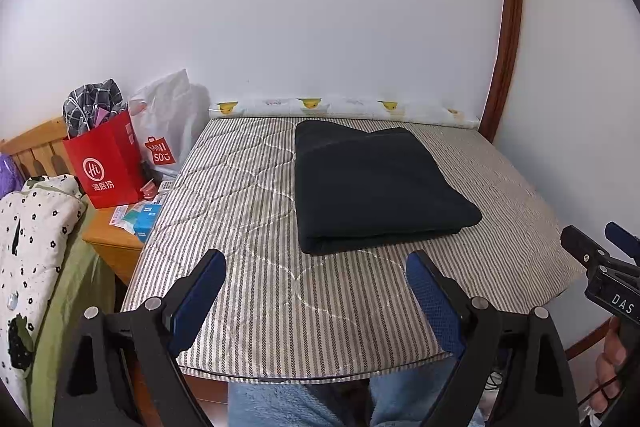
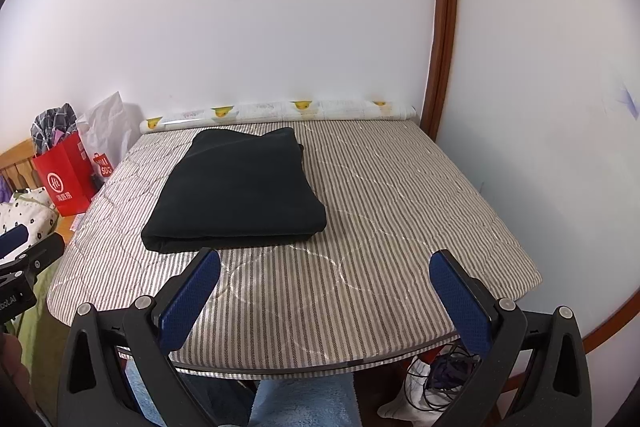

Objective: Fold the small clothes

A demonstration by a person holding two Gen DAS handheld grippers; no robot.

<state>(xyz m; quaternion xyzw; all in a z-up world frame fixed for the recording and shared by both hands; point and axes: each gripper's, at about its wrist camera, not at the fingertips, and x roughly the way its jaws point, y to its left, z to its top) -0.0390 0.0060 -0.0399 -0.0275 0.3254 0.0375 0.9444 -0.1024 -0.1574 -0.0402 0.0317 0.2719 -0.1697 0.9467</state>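
Observation:
A black garment [image 1: 372,183], folded into a thick rectangle, lies flat on the striped padded table [image 1: 248,203], toward its far side. It also shows in the right wrist view [image 2: 236,187]. My left gripper [image 1: 316,267] is open and empty, held over the table's near edge, short of the garment. My right gripper [image 2: 325,265] is open and empty, also over the near edge, to the right of the garment. The right gripper shows at the right edge of the left wrist view [image 1: 600,247].
A red paper bag [image 1: 106,167] and a white plastic bag [image 1: 168,123] stand on a wooden nightstand [image 1: 112,239] left of the table. A spotted quilt [image 1: 32,239] lies further left. A rolled mat [image 2: 280,113] lies along the wall. Cables [image 2: 436,379] lie under the table.

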